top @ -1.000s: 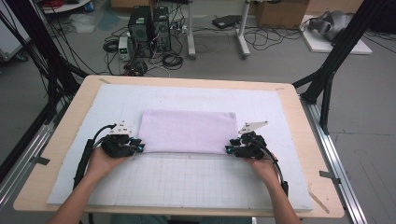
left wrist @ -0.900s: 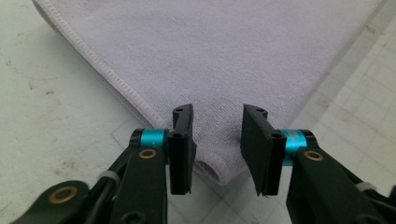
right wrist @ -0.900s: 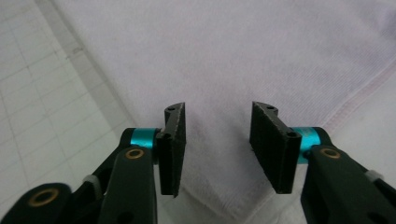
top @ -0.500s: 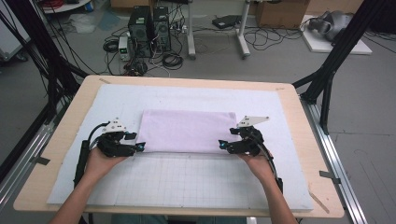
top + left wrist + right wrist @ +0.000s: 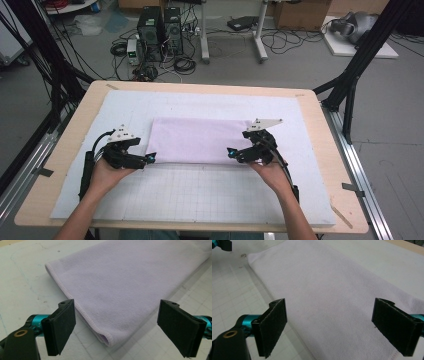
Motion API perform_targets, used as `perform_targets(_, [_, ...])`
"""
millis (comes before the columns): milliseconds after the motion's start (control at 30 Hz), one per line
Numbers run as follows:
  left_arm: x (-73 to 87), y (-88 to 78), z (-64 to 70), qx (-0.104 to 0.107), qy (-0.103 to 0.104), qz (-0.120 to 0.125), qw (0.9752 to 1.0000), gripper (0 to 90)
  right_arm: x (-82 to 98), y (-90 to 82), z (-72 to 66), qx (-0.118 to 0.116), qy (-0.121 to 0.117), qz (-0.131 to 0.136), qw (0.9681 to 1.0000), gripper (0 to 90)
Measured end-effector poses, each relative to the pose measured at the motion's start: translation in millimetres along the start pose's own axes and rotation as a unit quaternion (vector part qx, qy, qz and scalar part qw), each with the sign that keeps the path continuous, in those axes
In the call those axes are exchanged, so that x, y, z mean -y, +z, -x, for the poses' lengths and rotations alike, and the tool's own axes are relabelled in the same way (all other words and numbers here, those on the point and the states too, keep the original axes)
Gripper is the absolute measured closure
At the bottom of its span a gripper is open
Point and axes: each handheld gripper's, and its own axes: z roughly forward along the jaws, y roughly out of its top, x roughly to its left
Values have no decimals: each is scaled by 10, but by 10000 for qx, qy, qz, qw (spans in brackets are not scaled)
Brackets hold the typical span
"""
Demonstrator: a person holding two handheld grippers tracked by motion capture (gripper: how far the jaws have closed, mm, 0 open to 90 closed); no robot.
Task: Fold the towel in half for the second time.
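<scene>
Towel (image 5: 200, 140) pale lilac, plain, no print. Mat (image 5: 200, 190) white with a fine grey grid (near half). Table (image 5: 330, 150) light wood edge. Left gripper (image 5: 150, 159) and right gripper (image 5: 231, 152) black with teal accents.

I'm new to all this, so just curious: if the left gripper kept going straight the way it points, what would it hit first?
Most likely the folded lilac towel. The left gripper has just opened its jaws, nothing between them, and its near corner lies just ahead and below. How high the gripper hovers is hard to judge.
</scene>
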Motion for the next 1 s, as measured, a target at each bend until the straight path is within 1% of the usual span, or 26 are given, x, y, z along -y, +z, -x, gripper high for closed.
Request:
perform_targets(67, [-1, -21, 30, -3, 89, 6, 10000, 155, 7, -30, -28, 21, -49, 8, 10000, 120])
perform_targets(167, [-7, -52, 62, 22, 137, 44, 9999, 155, 26, -66, -66, 51, -125, 10, 9999, 120])
perform_targets(267, [-6, -91, 86, 10, 150, 74, 9999, 155, 67, -96, -70, 2, -69, 33, 10000, 120])
perform_targets(300, [-7, -111, 93, 11, 183, 83, 9998, 154, 80, -112, -70, 5, -57, 53, 10000, 120])
perform_targets(333, [-6, -124, 104, -6, 178, 122, 9998, 154, 96, -131, -69, 14, -71, 76, 9999, 120])
perform_targets(500, [13, -186, 150, 7, 202, 151, 9997, 141, 145, -204, -84, 30, -62, 91, 9999, 120])
perform_targets(533, [23, -203, 167, 0, 241, 149, 9996, 140, 156, -222, -88, 33, -114, 113, 9999, 120])
perform_targets(667, [64, -254, 210, -5, 296, 161, 9994, 140, 227, -309, -125, 6, -75, 212, 9997, 120])
perform_targets(733, [84, -284, 214, -8, 291, 154, 9995, 140, 270, -342, -128, -37, -52, 215, 9997, 120])
perform_targets(800, [107, -316, 219, -7, 238, 186, 9995, 140, 319, -372, -131, 0, -90, 223, 9997, 120])
perform_targets(933, [164, -362, 234, -31, 235, 193, 9995, 140, 424, -446, -128, 36, -14, 248, 9997, 120])
perform_targets(1000, [193, -377, 241, -44, 197, 209, 9996, 140, 457, -472, -132, 38, 5, 272, 9996, 120])
